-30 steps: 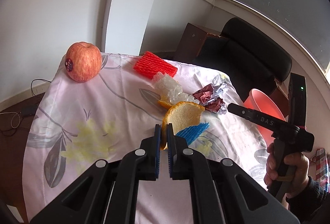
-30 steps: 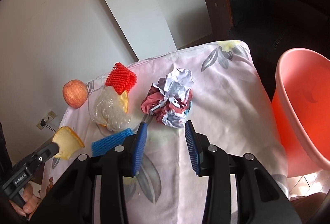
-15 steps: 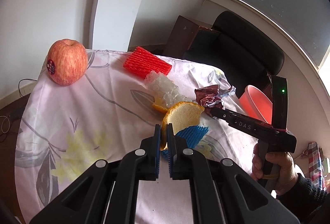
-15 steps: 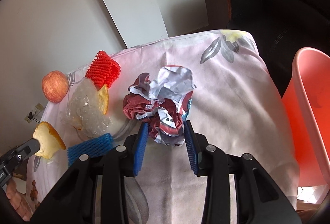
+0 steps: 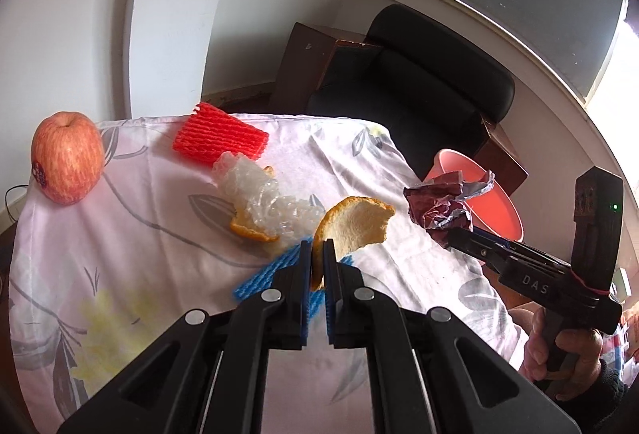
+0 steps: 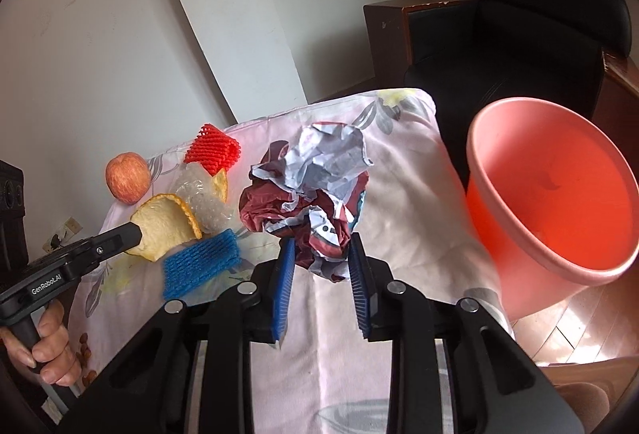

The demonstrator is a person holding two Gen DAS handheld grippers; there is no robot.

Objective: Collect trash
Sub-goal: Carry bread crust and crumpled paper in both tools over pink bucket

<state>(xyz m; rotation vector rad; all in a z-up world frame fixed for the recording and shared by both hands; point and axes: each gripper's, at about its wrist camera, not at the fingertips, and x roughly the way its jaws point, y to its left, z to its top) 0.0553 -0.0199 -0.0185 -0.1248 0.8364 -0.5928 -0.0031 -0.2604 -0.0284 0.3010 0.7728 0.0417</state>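
Carrying crumpled maroon-and-silver foil wrapper (image 6: 311,202) toward pink plastic bin (image 6: 551,194): right hand-held gripper (image 6: 321,254) closing on it; left hand-held gripper (image 5: 318,258) clamped on curved orange peel (image 5: 355,222). Release only above rim.

The cloth (image 5: 159,242) on the table is thin, matt, flower-printed fabric. The wrapper (image 6: 315,194) is crinkled foil, silvery inside and glossy maroon outside. The bin (image 6: 559,194) is smooth pink plastic. The red net (image 5: 219,138) and blue net (image 6: 199,262) are ribbed foam mesh. The peel (image 5: 355,222) shows matt, pithy white. The apple (image 5: 66,158) is smooth-skinned. The chair (image 5: 419,94) looks like black leather.
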